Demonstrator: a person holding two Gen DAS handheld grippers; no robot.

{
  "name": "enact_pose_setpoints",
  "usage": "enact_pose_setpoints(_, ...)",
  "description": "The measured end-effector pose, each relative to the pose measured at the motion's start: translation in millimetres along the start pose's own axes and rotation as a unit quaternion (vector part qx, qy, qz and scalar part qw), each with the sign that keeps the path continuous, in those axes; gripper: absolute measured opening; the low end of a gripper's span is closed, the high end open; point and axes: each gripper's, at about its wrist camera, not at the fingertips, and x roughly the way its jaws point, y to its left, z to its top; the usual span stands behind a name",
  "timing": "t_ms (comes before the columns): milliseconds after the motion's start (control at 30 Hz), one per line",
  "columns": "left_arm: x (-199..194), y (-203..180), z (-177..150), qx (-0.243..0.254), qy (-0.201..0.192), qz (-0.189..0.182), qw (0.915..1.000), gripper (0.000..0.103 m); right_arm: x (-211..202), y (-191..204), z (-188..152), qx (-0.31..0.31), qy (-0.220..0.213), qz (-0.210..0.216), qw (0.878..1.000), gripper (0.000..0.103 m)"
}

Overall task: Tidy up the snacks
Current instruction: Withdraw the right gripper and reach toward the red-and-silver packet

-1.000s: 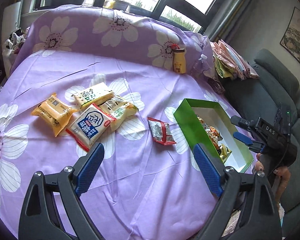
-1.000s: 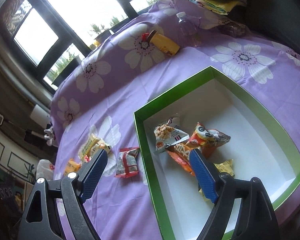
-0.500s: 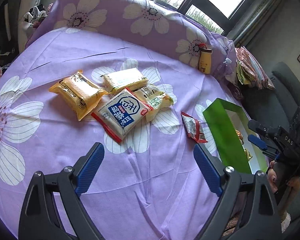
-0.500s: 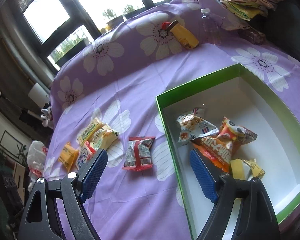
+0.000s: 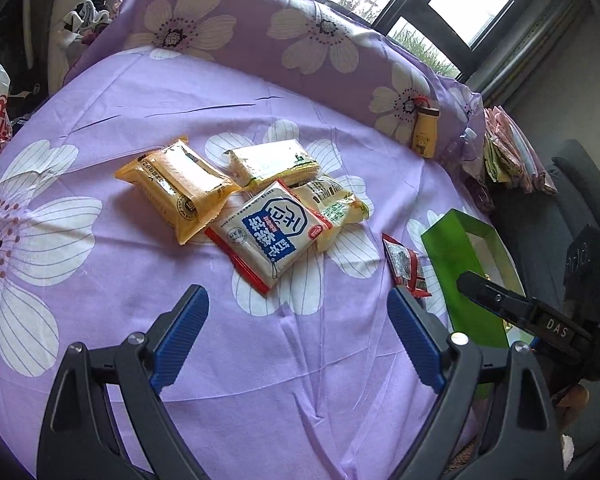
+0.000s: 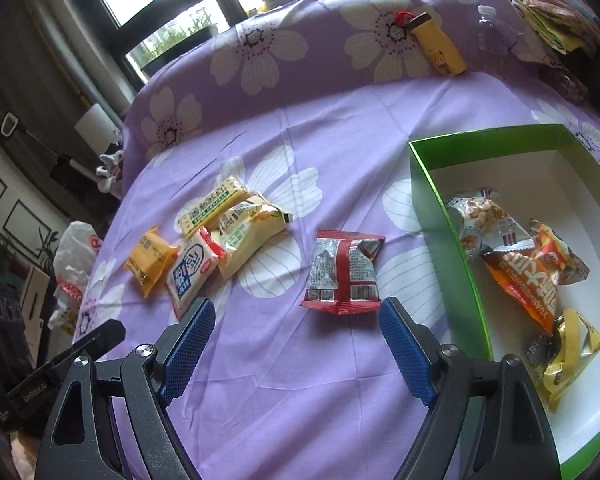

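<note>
Several snack packs lie in a cluster on the purple flowered cloth: an orange pack (image 5: pixel 176 190), a white and blue pack (image 5: pixel 272 232), and pale yellow packs (image 5: pixel 272 162). A red and silver pack (image 6: pixel 342 272) lies alone, just ahead of my right gripper (image 6: pixel 296 344), which is open and empty. To its right the green box (image 6: pixel 440 224) holds several snacks (image 6: pixel 520 264). My left gripper (image 5: pixel 298 332) hovers open and empty, short of the white and blue pack. The right gripper's body shows at the right edge of the left wrist view.
A yellow bottle (image 6: pixel 438 50) and a clear bottle (image 6: pixel 490 28) lean on the raised flowered back edge. Folded cloths (image 5: pixel 508 156) are stacked far right beside a grey sofa (image 5: pixel 572 184). A white plastic bag (image 6: pixel 74 264) hangs off the left side.
Both grippers have swung left and sunk a little. The snack cluster now sits centred before the left gripper; the red pack now lies between the right gripper's fingers' line, the box pushed to the right.
</note>
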Motion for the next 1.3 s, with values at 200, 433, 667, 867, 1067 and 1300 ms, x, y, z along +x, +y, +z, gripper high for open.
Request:
enact_pose_setpoints(200, -0.3, 0.5, -0.7, -0.002, 0.002, -0.002, 1.0000, 0.091, 16.8, 3.6, -3.7, -0.011, 0.011, -0.040, 0.999, 0.084)
enact_pose_setpoints(433, 0.6, 1.1, -0.3, -0.001, 0.005, -0.001, 1.0000, 0.091, 36.9, 0.9, -1.8, -0.015, 0.030, -0.063, 0.997, 0.084)
enact_pose_setpoints(667, 2.3, 3.6, 0.2, -0.008, 0.011, -0.003, 0.9999, 0.091, 55.8, 4.5, 2.6, -0.030, 0.038, -0.082, 0.995, 0.084)
enact_pose_setpoints(867, 1.4, 6.0, 0.9, -0.014, 0.009, -0.006, 0.9998, 0.091, 75.7, 15.9, 3.0, -0.053, 0.058, -0.066, 0.995, 0.084)
enact_pose_setpoints(1067, 0.3, 9.3, 1.5, -0.021, 0.011, -0.009, 0.9997, 0.091, 90.4, 33.7, 0.1, -0.103, 0.042, -0.107, 0.988, 0.084)
enact_pose_setpoints(1300, 1.2, 11.5, 1.3, -0.025, 0.015, -0.008, 0.9995, 0.091, 96.7, 40.6, -4.0, -0.134, 0.037, -0.138, 0.981, 0.084)
